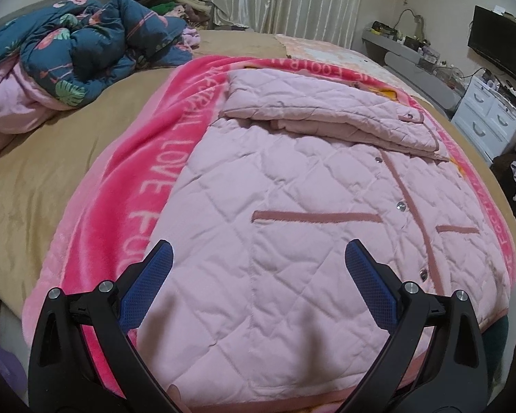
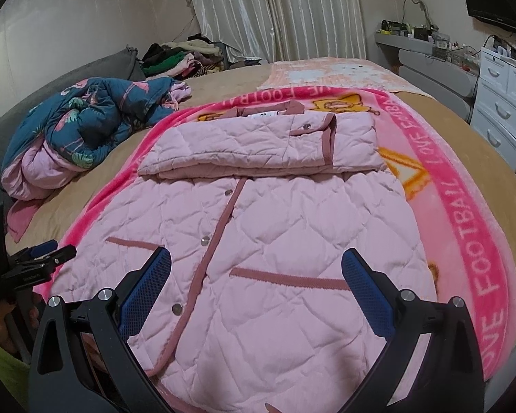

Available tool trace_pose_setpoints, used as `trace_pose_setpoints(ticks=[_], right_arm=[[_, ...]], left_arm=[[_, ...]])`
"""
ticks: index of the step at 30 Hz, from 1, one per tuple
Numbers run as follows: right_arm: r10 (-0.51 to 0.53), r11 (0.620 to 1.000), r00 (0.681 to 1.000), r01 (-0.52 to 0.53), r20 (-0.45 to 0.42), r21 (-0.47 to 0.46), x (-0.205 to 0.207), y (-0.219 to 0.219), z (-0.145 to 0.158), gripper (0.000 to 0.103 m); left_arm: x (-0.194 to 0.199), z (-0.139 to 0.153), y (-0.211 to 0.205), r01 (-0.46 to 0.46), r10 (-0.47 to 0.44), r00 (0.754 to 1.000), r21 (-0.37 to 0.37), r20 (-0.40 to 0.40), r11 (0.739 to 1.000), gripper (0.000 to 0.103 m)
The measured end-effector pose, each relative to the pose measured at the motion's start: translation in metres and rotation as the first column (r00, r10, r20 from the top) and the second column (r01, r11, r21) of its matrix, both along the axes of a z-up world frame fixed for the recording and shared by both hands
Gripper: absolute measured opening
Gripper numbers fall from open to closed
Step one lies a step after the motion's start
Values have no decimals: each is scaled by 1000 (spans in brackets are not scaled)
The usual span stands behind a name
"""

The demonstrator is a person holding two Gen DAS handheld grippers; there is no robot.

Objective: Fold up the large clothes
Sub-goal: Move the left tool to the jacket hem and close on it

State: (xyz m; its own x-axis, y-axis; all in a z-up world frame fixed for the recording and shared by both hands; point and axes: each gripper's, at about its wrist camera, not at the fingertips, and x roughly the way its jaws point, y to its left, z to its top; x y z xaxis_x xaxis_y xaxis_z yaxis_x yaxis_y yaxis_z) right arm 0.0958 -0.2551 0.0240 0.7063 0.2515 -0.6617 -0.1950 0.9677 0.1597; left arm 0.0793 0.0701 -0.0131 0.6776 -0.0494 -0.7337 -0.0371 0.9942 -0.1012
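Lying beneath both spread jaws: jacket (image 1: 292, 213).

1. Pink quilted jacket (image 1: 292, 241) (image 2: 258, 241), diamond stitching, darker pink trim on placket and two pocket slits, silver snaps.
2. Lies flat, front up, snapped closed, on a pink blanket.
3. Both sleeves folded across the chest in a stacked band.
4. Collar at far end, hem nearest.
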Motion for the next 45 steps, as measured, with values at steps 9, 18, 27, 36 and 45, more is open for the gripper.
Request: trace_pose_setpoints(ticks=[9, 18, 27, 36, 45], right_arm=[[-3, 1000, 1000, 2, -28, -27, -11, -8, -17, 99], [-40, 998, 998, 38, -50, -43, -21, -29, -29, 99], [-92, 994, 993, 88, -69, -64, -31, -55, -39, 99], [-142, 987, 985, 133, -97, -91, -47, -84, -48, 99], [-190, 980, 966, 177, -175, -91, -66, -116, -68, 99]], left_arm=[[-12, -17, 20, -43, 44, 998, 19, -40, 999, 94], [-27, -32, 41, -71, 69, 994, -15, -84, 997, 94], [-30, -54, 47, -40, 24, 987, -100, -159, 994, 94], [-27, -75, 47, -42, 16, 977, -122, -211, 992, 94], [-21, -77, 41, -36, 16, 980, -101, -197, 994, 93]])
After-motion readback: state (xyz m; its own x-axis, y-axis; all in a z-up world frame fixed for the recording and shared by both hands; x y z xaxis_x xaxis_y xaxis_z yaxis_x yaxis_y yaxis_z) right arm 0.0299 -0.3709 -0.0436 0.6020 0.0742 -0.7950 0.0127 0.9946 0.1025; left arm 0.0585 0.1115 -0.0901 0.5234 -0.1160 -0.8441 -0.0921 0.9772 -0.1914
